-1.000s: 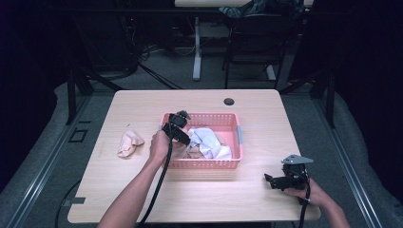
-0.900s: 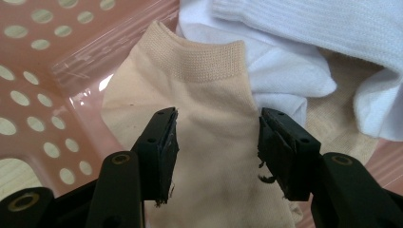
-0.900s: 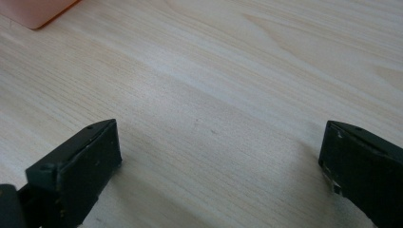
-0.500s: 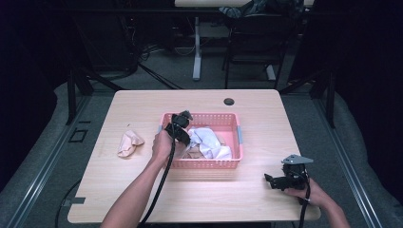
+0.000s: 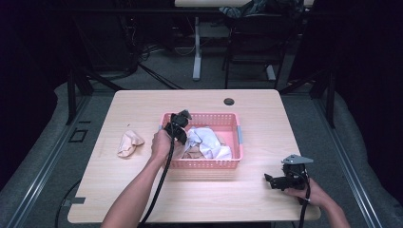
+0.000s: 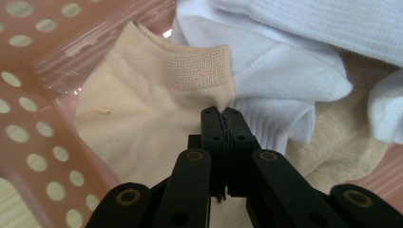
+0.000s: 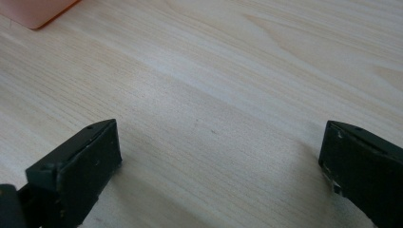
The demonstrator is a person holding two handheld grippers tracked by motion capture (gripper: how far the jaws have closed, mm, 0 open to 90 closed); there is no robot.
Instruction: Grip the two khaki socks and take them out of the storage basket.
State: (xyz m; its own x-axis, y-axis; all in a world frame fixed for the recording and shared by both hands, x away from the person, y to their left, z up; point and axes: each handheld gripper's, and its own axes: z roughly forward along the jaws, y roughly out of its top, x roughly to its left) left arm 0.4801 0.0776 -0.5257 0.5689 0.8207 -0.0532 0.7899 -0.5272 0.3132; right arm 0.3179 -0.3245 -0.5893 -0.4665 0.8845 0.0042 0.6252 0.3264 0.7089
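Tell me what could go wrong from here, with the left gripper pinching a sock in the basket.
1. The left gripper grips only a small fold near the cuff of the beige sock, so it may slip out when lifted.
2. The white socks lie against the beige one and could be dragged up with it.
3. The light pink basket might shift or tip if a sock snags.

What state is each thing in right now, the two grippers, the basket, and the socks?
Left gripper: shut, fingers pinching the beige sock's cuff edge, inside the basket.
Right gripper: open, holding nothing, low over the bare table.
Pink basket: upright on the table, holding a heap of socks.
Beige sock: lying in the basket, gripped.
White socks: bunched up in the basket.
Sock on the table: crumpled, lying left of the basket, apart from it.
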